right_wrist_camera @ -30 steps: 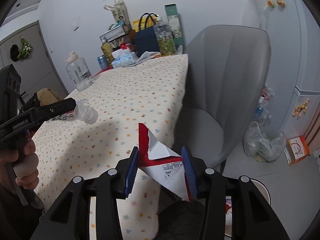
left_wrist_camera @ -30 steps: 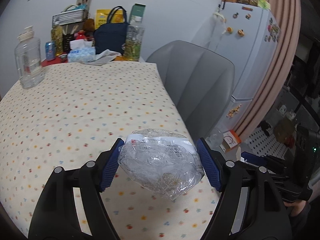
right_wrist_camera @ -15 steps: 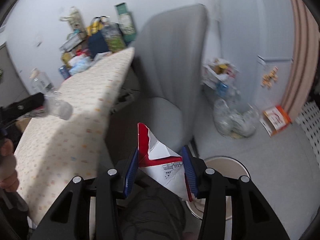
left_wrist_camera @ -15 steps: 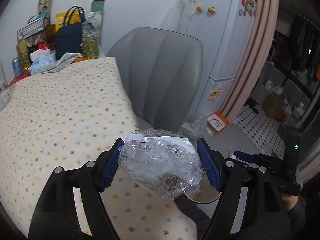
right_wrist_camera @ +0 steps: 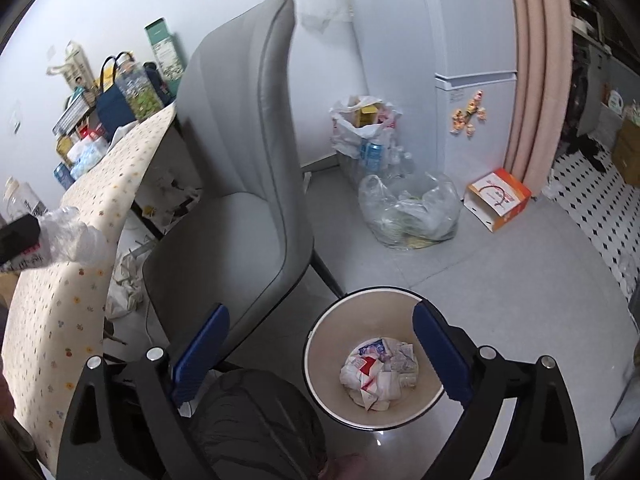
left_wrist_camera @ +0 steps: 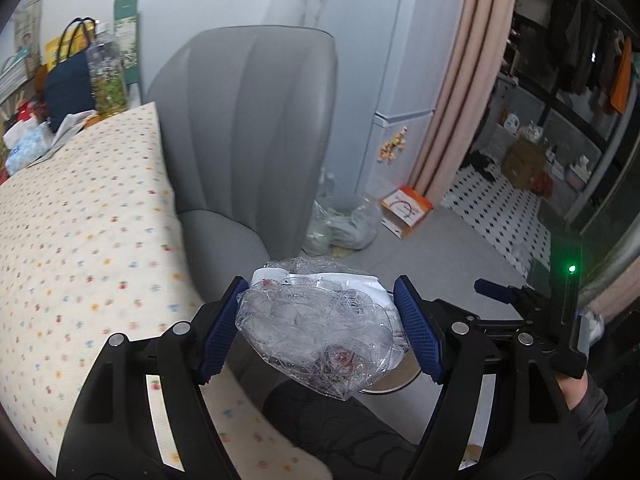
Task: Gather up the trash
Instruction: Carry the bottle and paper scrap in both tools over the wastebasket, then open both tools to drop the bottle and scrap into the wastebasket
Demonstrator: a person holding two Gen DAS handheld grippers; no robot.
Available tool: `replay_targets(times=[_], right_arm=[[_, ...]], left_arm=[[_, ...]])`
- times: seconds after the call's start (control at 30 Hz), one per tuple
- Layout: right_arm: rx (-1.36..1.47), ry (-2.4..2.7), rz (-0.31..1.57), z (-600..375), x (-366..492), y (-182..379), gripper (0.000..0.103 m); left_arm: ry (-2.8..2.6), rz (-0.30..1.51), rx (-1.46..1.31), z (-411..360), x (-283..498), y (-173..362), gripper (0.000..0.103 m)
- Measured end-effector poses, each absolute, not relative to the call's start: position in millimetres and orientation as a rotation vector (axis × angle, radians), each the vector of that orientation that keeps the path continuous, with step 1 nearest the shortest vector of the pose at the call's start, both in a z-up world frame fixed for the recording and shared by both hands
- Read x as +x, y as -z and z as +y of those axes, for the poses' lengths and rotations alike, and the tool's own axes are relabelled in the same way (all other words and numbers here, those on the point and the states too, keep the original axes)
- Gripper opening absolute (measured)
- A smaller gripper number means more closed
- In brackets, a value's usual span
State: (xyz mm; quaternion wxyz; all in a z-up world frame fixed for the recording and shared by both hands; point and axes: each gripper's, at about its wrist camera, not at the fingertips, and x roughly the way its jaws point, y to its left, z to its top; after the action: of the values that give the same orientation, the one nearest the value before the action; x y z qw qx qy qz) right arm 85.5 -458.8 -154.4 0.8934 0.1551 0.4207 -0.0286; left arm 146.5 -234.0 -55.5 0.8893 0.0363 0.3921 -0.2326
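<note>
Left gripper clamped on crushed plastic bottle, past tabletop edge. Right gripper opening, empty, above trash bin; bin contents visible only in right view.

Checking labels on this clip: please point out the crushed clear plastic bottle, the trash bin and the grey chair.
crushed clear plastic bottle [left_wrist_camera: 316,332], left wrist view, middle of its crumpled body.
trash bin [right_wrist_camera: 320,344], right wrist view, bare inner wall on the left.
grey chair [right_wrist_camera: 240,120], right wrist view, middle of the backrest.
</note>
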Motion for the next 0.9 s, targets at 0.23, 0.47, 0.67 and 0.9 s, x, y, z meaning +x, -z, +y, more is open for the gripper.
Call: replay_targets(times=[0.23, 0.47, 0.67, 0.9], right_arm=[[0.354, 0.135, 0.833, -492.6, 65.8, 144.7, 0.095], [0.376, 0.183, 0.818, -516.6, 46.8, 144.0, 0.095], [0.396, 0.229, 0.779, -534.6, 32.9, 133.8, 0.095], [0.422, 0.276, 0.747, -553.1, 17.7, 124.8, 0.095]], left_arm=[[0.519, 0.852, 0.106, -265.7, 151.7, 66.1, 0.074], [0.548, 0.885, 0.144, -298.9, 158.9, 75.2, 0.074], [0.592, 0.901, 0.173, -328.9, 161.5, 79.5, 0.074], [0.657, 0.941, 0.145, -358.2, 166.1, 86.7, 0.086]])
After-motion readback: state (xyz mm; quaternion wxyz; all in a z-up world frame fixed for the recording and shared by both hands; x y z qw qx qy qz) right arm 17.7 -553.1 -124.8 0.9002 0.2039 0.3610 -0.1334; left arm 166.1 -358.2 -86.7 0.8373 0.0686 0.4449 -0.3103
